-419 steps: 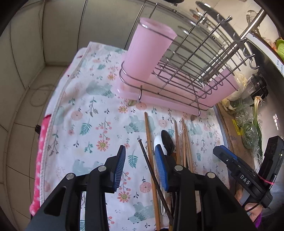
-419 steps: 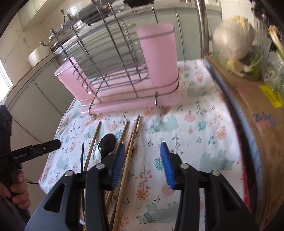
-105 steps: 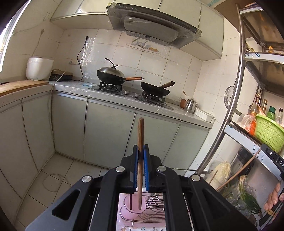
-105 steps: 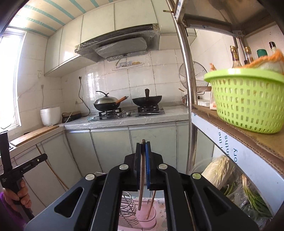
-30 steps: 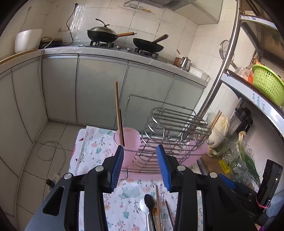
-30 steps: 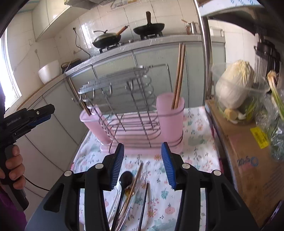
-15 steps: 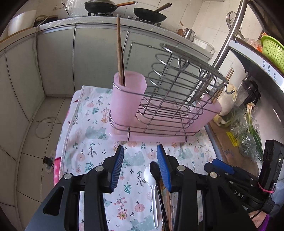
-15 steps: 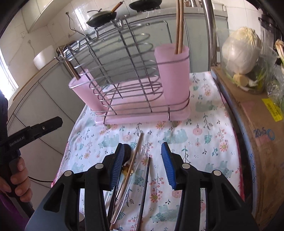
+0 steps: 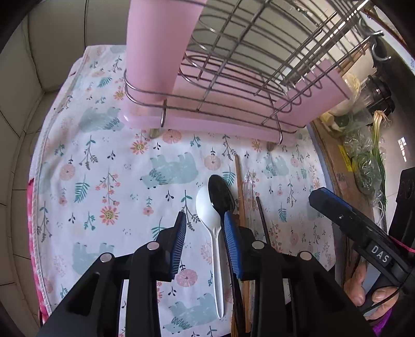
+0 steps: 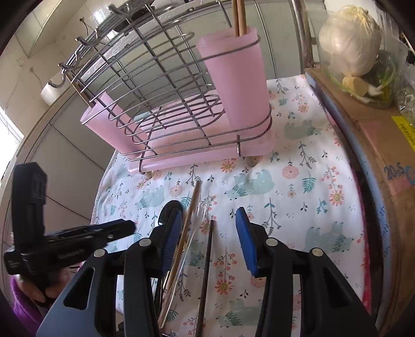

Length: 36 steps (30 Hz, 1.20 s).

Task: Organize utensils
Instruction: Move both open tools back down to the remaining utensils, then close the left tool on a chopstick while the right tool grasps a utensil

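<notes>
Left hand-held gripper (image 9: 205, 241): jaws closing, nothing pinched yet; white spoon (image 9: 210, 215) handle lies between them.
Right hand-held gripper (image 10: 207, 241): spread, empty, over dark chopstick (image 10: 207, 259).
Spoon axis: runs away from the left jaws, bowl toward pink rack (image 9: 233, 109).
Location: flat on floral cloth (image 9: 103, 168) on bench, black spoon (image 9: 221, 194) touching alongside.
Nearer hand: left, by my reading.

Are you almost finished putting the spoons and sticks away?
Partly. Two wooden chopsticks already stand in the pink plastic cup. Both hands are empty now: the left gripper is closing around the white plastic spoon without touching it yet. Also left on the flowery cloth: a black spoon, clear plastic fork, dark chopstick and wooden chopstick.
</notes>
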Available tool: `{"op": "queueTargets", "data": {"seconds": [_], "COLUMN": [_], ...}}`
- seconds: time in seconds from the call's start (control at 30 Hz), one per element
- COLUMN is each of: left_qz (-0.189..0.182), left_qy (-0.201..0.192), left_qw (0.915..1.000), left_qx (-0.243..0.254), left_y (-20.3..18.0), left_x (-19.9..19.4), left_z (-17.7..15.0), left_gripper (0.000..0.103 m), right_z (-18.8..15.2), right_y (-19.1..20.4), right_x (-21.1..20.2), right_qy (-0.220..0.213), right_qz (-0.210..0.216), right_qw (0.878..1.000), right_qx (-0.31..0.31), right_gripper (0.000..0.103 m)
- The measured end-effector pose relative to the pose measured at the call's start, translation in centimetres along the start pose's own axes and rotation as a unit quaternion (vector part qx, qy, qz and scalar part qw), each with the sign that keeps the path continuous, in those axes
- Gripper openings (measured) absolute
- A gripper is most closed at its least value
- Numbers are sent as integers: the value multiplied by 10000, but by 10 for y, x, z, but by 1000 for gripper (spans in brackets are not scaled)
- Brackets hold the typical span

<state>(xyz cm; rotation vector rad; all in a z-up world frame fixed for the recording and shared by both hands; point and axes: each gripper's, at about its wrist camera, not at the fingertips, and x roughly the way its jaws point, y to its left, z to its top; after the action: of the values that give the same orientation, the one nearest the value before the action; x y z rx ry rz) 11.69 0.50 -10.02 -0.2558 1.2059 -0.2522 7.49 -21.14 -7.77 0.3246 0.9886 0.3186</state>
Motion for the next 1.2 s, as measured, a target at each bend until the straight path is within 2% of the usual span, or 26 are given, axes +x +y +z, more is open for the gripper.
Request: {"op": "queueTargets", "data": {"seconds": [0.07,0.27,0.4,0.57,0.8,0.93,1.2], "left_qz": [16,21,-147,-307,-617,-555,-710], "left_qy": [151,416,567,476,260,215,260], "left_qw": [9999,9988,9973,9963,9952,9963,9955], "left_qx": [-81,-247,-448,-640,-720,-622,-570], "left_y": [1,3,4,-1,-1,-4,-10], "left_x": [11,32,43,48,38,36,42], "left_z": [2,4,5,6,9,9,15], "left_gripper": [25,23,22,18,3,2,3], "right_z": [-1,0,0,0,-2,-3,-3], "right_y": [-2,-9,-9,-11,-16,-13,-9], "right_x": [2,6,8,9,13,15,15], "right_qy": [60,99,126,145,220,249,264], "right_qz": [43,81,123,128,210,244,241], "right_qw": [10000,9998,9997,9996,9989,9987,9988], "right_qx": [58,166,177,198,345,370,339], "right_gripper": [45,45,45,45,45,45,45]}}
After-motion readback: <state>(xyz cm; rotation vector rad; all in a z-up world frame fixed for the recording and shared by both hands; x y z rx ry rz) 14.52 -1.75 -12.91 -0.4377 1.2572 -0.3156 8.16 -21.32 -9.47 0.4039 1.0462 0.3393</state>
